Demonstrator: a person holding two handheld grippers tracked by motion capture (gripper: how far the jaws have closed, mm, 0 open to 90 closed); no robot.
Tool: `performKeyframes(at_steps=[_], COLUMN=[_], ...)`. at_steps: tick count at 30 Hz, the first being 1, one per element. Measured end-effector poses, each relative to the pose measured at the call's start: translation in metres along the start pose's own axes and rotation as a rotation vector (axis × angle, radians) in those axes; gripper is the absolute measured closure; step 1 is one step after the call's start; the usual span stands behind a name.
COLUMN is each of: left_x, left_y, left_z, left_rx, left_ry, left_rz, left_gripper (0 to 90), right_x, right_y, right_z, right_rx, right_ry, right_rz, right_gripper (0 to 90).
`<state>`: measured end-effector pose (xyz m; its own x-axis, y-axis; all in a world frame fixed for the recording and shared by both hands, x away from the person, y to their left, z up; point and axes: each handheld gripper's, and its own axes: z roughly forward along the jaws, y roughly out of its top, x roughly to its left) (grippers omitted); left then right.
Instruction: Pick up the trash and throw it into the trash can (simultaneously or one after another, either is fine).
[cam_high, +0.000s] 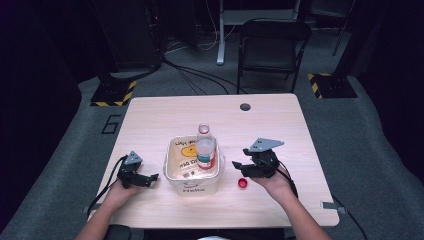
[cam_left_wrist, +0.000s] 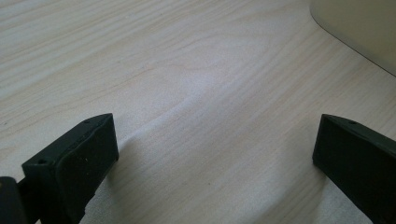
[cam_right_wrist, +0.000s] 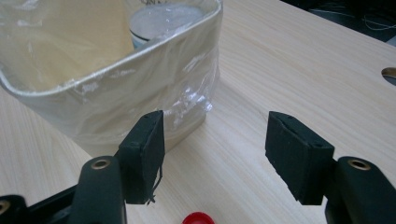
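Red plastic marks the small bottle cap that lies loose on the wooden table, just below and in front of our right gripper. In the right gripper view the cap peeks in at the bottom edge, between the two black jaws but nearer than their tips; the jaws stand partly apart with only bare wood between them, pressing on nothing.

Just to the left of the cap we see a cream-white square tub lined with a clear plastic bag, whose film folds over the rim and hangs down the outer wall. Inside the tub stands a clear plastic bottle with a red and white label, upright and uncapped, against the tub's right side. On the tub's floor we see a yellow picture and dark printed lettering. In the right gripper view the tub's corner sits just past the left jaw, apart from it.

On the far side of the tub our left gripper rests low on the table, held in the left hand. Its jaws are wide open over bare wood, with the tub's wall showing off at the upper right.
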<state>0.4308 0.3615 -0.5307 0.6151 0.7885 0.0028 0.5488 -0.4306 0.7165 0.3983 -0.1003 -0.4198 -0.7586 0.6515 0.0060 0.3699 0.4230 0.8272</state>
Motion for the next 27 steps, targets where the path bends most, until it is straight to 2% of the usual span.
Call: performKeyframes(at_steps=[23,27], left_x=[0.000,0.000], left_y=[0.000,0.000], left_z=[0.000,0.000], left_rx=[0.000,0.000], left_ry=[0.000,0.000], left_rz=[0.001,0.001], left_gripper=[0.0,0.0], right_x=[0.001,0.002], right_y=[-0.030,-0.036], right_z=[0.013,0.017], right_rx=[0.041,0.050], right_ry=[0.025,0.029], right_rz=[0.031,0.028], right_gripper=[38.7,42.2])
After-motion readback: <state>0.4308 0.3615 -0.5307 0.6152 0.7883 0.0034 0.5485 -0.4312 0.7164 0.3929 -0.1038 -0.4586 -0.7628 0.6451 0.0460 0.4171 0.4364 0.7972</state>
